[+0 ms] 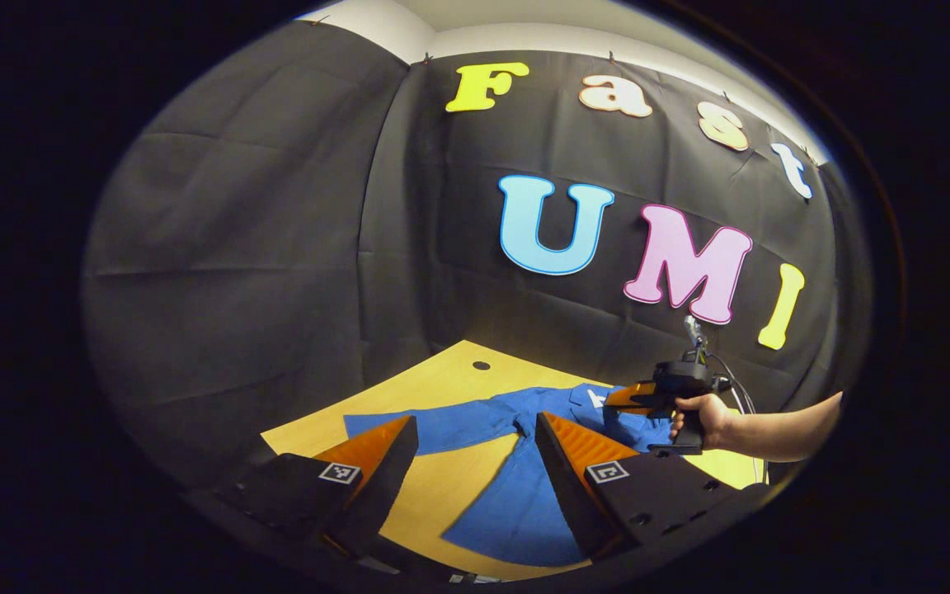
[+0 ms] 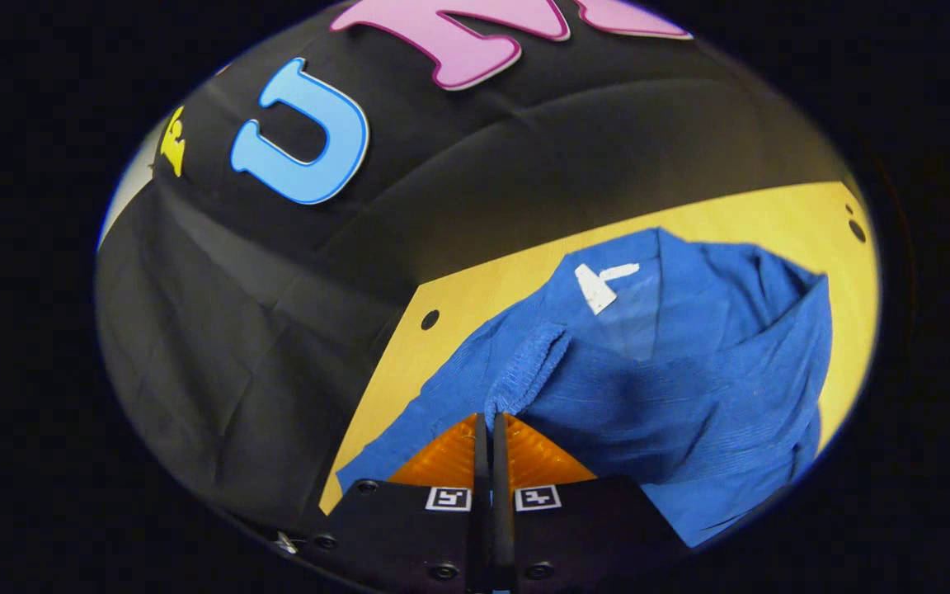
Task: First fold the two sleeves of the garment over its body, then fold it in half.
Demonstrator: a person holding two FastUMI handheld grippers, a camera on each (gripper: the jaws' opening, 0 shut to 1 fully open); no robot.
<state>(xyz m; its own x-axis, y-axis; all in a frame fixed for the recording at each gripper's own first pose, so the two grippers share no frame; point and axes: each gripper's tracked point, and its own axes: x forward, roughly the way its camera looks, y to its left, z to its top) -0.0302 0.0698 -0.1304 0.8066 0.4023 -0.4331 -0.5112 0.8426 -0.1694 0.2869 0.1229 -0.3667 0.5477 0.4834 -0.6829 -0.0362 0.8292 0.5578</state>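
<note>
On the yellow worktop (image 1: 458, 388) lies the blue garment (image 1: 524, 495). Right gripper (image 2: 491, 425) fingers pinch its sleeve cuff (image 2: 533, 363); left gripper (image 1: 475, 445) fingers spread, w/ nothing held. Thin pinch could slip mid-fold, dropping the sleeve crooked.

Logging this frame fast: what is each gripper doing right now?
Left gripper: open, holding nothing.
Right gripper: shut on the sleeve cuff.
</note>
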